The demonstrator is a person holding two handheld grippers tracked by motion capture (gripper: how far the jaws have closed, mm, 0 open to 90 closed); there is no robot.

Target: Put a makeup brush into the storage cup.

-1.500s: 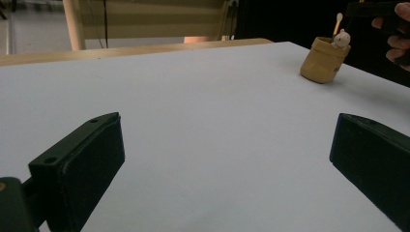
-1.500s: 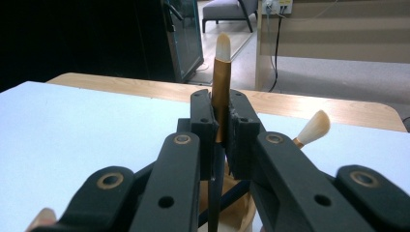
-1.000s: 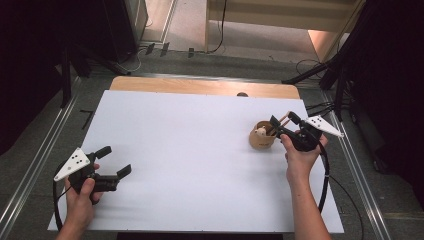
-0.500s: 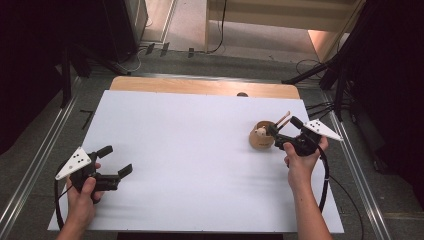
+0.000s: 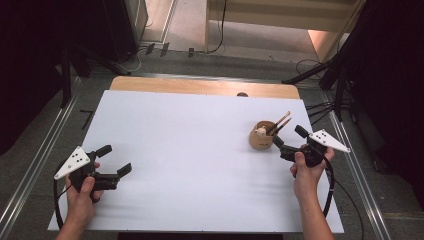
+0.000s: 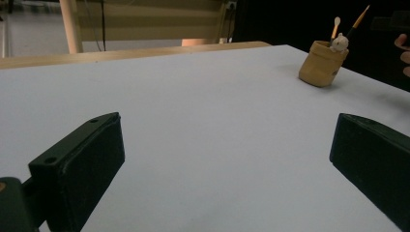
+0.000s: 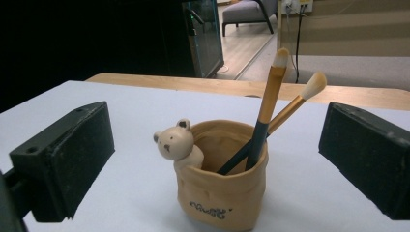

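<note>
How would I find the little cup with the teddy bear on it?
Look at the white table, over on its right side near the right gripper. There stands a small tan holder with two brushes inside and a tiny bear head peeking over its rim.

Two black handheld tools, one in each bare hand, no sleeves reaching the forearms. The left tool [image 5: 114,159] carries a grey three-cornered plate [image 5: 73,161] dotted with small dark holes behind its jaws; the right tool [image 5: 289,139] wears a matching plate [image 5: 328,141]. A black cable [image 5: 329,186] loops from the right tool's rear. Each blocky matte jaw shows two small screw holes on its upper face.
</note>
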